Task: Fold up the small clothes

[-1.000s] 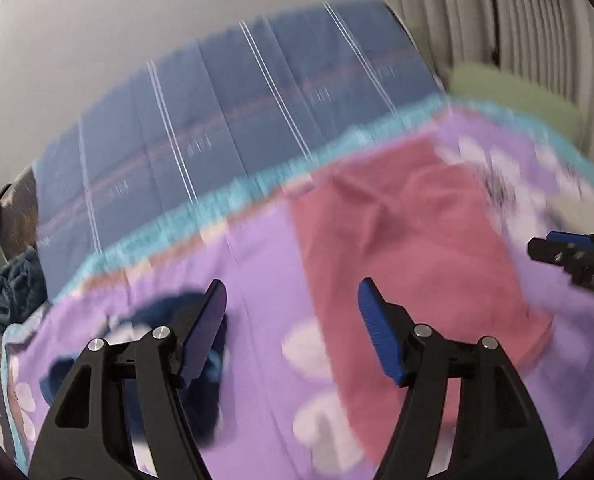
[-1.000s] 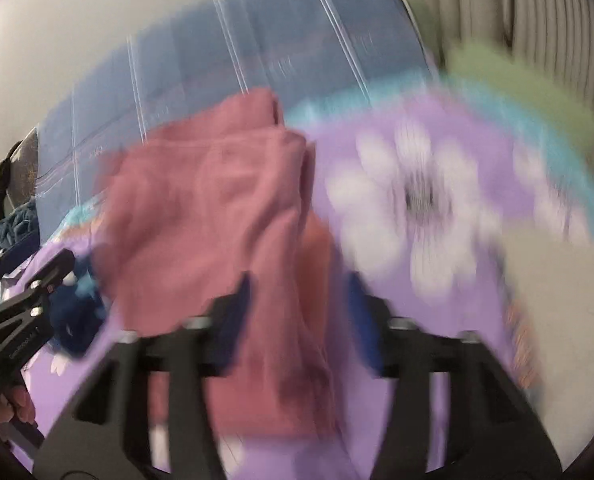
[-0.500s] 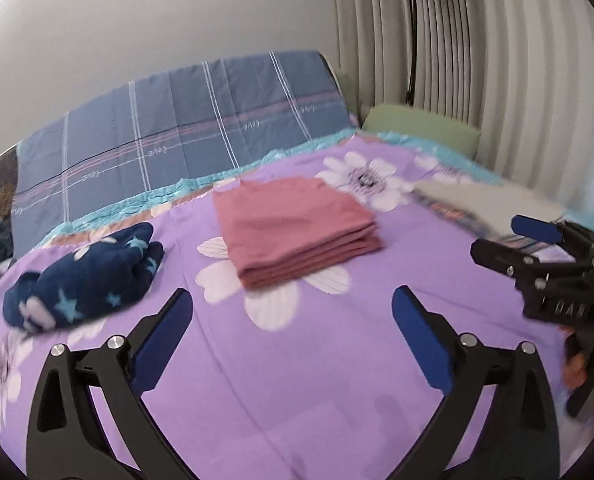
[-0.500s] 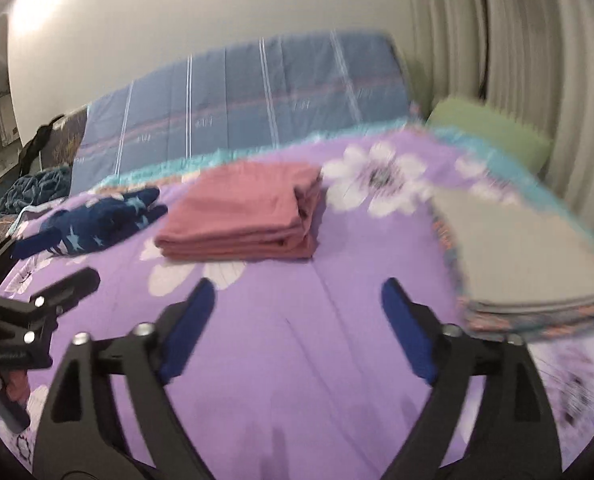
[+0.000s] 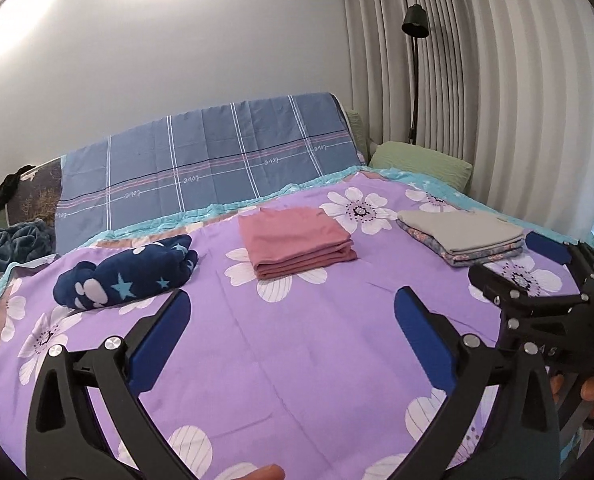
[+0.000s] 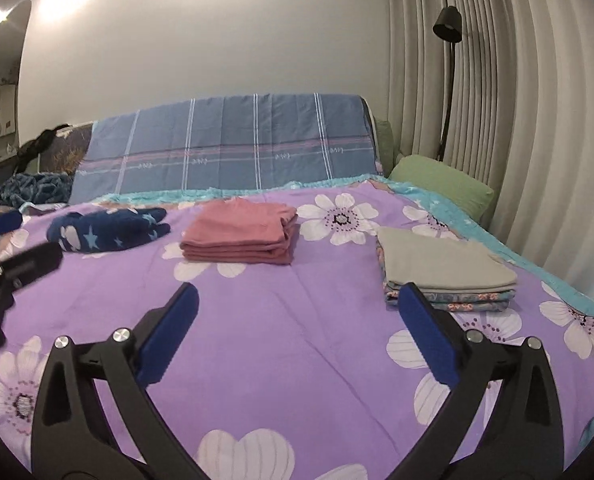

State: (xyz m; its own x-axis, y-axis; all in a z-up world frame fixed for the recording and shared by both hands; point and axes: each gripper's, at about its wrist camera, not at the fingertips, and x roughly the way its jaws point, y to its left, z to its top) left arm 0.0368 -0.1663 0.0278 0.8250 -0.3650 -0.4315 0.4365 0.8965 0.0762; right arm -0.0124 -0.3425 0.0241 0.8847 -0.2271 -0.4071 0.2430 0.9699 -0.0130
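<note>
Pink folded garment [image 5: 297, 240], beyond left gripper [image 5: 293, 320]

Two wrist fisheyes, side by side, looking along the bed toward its head

Each view looks slightly downward between its own blue-padded fingers at the bottom of the frame, from the near end of the purple floral bedspread [image 5: 281, 344]. Both share the folded pink garment [image 5: 297, 242] at mid-frame, well off. The left view catches the right gripper [image 5: 537, 276] at its right edge; the right view shows the left gripper [image 6: 9, 240] at its left edge.

Both grippers [image 5: 291, 330] [image 6: 297, 326] opened, backed off; pink garment [image 5: 297, 242] released, lying folded on bedspread [image 5: 297, 380].
</note>
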